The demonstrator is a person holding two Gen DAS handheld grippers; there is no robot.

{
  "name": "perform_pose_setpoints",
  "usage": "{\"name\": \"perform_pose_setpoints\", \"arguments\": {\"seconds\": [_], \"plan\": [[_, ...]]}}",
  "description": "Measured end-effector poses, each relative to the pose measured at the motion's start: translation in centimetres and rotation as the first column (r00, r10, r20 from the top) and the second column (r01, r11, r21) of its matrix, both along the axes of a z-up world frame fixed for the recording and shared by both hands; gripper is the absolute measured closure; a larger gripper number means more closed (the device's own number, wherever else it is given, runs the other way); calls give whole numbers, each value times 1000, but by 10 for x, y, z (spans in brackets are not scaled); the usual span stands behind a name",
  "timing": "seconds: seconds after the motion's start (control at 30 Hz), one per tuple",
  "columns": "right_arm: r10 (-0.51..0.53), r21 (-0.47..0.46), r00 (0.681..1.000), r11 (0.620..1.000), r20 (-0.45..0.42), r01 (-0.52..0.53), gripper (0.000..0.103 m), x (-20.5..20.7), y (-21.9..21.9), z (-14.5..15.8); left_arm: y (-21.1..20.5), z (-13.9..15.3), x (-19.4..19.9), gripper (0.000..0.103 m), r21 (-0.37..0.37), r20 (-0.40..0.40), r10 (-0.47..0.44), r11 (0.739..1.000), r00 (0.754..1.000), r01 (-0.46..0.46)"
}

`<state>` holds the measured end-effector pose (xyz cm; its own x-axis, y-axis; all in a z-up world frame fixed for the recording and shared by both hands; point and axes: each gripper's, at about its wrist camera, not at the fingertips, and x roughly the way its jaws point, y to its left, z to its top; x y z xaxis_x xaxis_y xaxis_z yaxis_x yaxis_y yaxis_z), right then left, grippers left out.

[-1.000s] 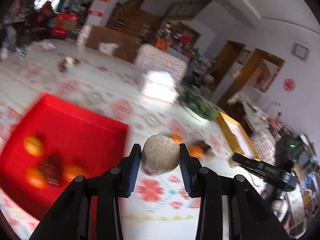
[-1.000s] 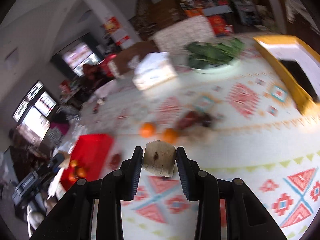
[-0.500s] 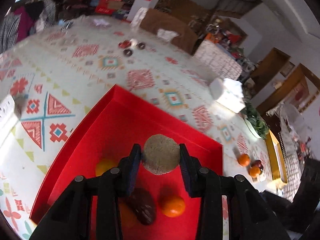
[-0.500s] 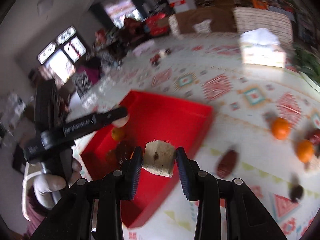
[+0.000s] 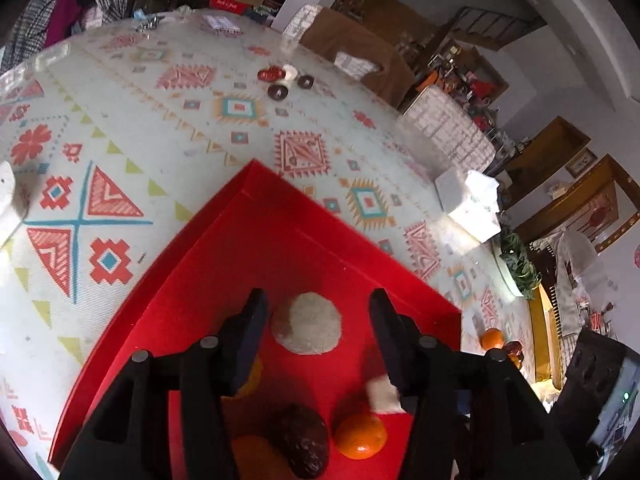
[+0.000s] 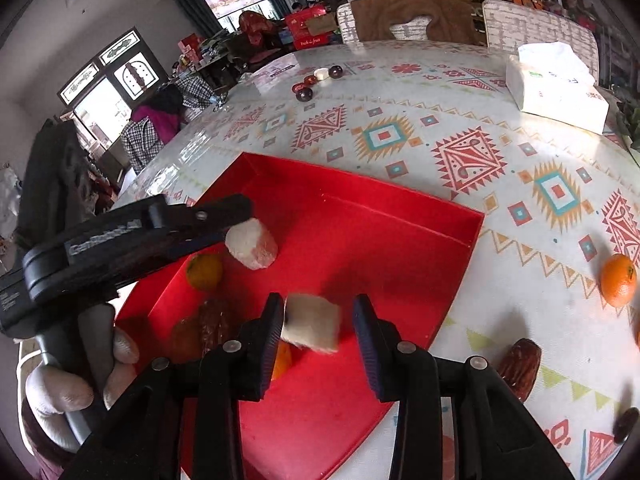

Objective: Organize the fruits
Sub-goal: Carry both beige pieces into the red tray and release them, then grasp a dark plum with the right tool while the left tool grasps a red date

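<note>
Since half a second ago both jaws had sprung wide open, holding nothing. The round pale piece [image 5: 307, 329] and white chunk [image 6: 311, 322] dropped between them toward the red tray [image 6: 400, 216]; they might bounce out.

1. An orange [image 5: 249, 374] in the red tray [image 5: 280, 240] is mostly hidden behind a left gripper [image 5: 318, 338] finger.
2. The pale cube [image 6: 312, 322] between the right gripper [image 6: 318, 338] fingers is motion-blurred.
3. A dark fruit [image 6: 626, 424] near the right edge is smeared.

Red tray [image 5: 208, 280], geometric-patterned tablecloth [image 5: 140, 128]
</note>
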<state>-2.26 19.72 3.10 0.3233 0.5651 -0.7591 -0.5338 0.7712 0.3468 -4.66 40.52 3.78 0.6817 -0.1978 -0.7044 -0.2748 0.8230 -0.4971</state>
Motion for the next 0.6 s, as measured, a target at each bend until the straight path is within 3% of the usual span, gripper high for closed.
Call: {"name": "perform_pose_setpoints", "arguments": {"seconds": [0.13,0.2,0.3,0.6], "plan": [[-33,43,999,999,20,32,63,-3,-20,16,-8,23,-16,49,22,52,11,1000,999,-12],[-51,65,998,997,32,48,63,-8,-34,25,-15,36,-28,40,31,88,13,999,996,-16],[-87,88,995,993,51,82,62,-14,-58,36,-31,56,-47,36,37,145,1,999,989,-7],[-265,153,962,956,71,252,54,-33,-179,55,-114,74,-88,28,34,226,-101,995,969,96]]}}
